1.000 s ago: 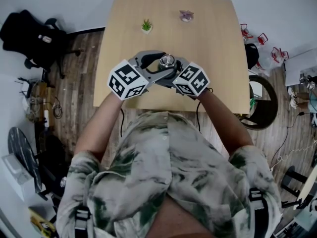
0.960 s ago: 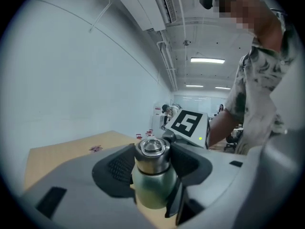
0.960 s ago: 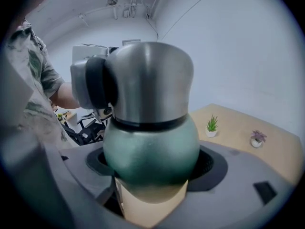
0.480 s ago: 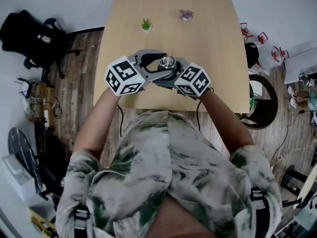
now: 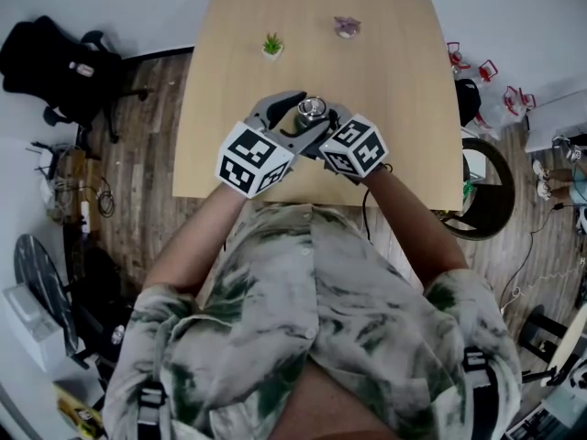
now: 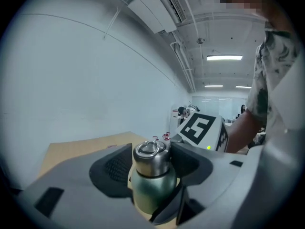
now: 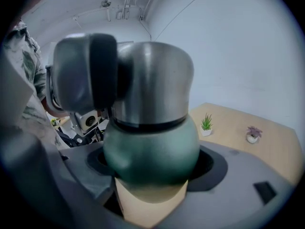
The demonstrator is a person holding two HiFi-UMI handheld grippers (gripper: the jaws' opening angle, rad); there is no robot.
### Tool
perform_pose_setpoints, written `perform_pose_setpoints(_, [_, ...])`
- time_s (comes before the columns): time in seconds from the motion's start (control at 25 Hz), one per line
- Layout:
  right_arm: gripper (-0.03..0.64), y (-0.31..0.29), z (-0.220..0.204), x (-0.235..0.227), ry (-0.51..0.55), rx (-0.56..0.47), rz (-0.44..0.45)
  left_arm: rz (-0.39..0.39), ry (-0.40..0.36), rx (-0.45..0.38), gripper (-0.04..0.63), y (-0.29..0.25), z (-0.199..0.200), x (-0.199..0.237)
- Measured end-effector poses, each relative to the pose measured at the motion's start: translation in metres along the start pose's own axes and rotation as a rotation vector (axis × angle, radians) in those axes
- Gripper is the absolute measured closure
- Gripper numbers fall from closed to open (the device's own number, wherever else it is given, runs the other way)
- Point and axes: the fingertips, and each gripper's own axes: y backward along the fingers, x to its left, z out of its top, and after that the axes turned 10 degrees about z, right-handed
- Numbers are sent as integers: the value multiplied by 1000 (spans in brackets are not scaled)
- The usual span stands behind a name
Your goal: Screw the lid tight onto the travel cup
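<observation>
While a person in a leaf-patterned shirt point(image 5: 312, 319) is seen at the near edge of the wooden table point(image 5: 404, 81), both forearms are stretched over it. Each ends behind a marker cube point(image 5: 257, 159) of black-and-white squares.

Just inside that near edge, the right gripper point(image 7: 151, 175) is clamped on the rounded green body point(image 7: 150, 147) of the travel cup point(image 5: 310, 111), which is held upright between the dark pads. From the other side, the left gripper point(image 6: 151, 162) is closed on the steel lid point(image 7: 152, 80). Its jaws are set wide, with a pad pressed to each flank of the lid (a small metal ring point(image 6: 148, 148) is carried on the lid's top). The lid is seated on the cup's neck, and a dark seam is visible where steel meets green. Whether the cup's base is resting on the table cannot be told.

Farther along the table, toward its far edge, a small green plant point(image 5: 271, 46) in a white pot and a small purple plant point(image 5: 346, 28) are set apart from each other and well away from the cup. Off the table's side at the picture's left, a black office chair point(image 5: 55, 67) is parked on the plank floor point(image 5: 147, 117).
</observation>
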Motion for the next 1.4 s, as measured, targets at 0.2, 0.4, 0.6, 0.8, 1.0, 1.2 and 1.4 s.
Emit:
perform_pose_setpoints(0.2, [210,-4,-2,0,-7,9,-4,29,-13,0,344,1,-5,3])
perform_pose_setpoints(0.4, [210,-5,-1,-1,5,10,14,-34,-26,-5,347,1,-4,4])
perform_pose_setpoints(0.6, [210,-4,0,6,46,16,51,-171,-50,-17,347,6,-2,0])
perform_pose_setpoints(0.8, [210,-3,-2,13,69,21,100,-293,-61,-9,348,10,-3,-4])
perform_pose_setpoints(1.0, [210,-2,-5,11,64,19,95,-301,-58,-4,347,7,-5,-6])
perform_pose_setpoints(1.2, [210,-1,-5,1,26,6,39,-164,-44,-2,344,2,-5,-1])
perform_pose_setpoints(1.4, [210,-3,-6,-3,17,14,8,-33,5,4,341,-1,-9,1])
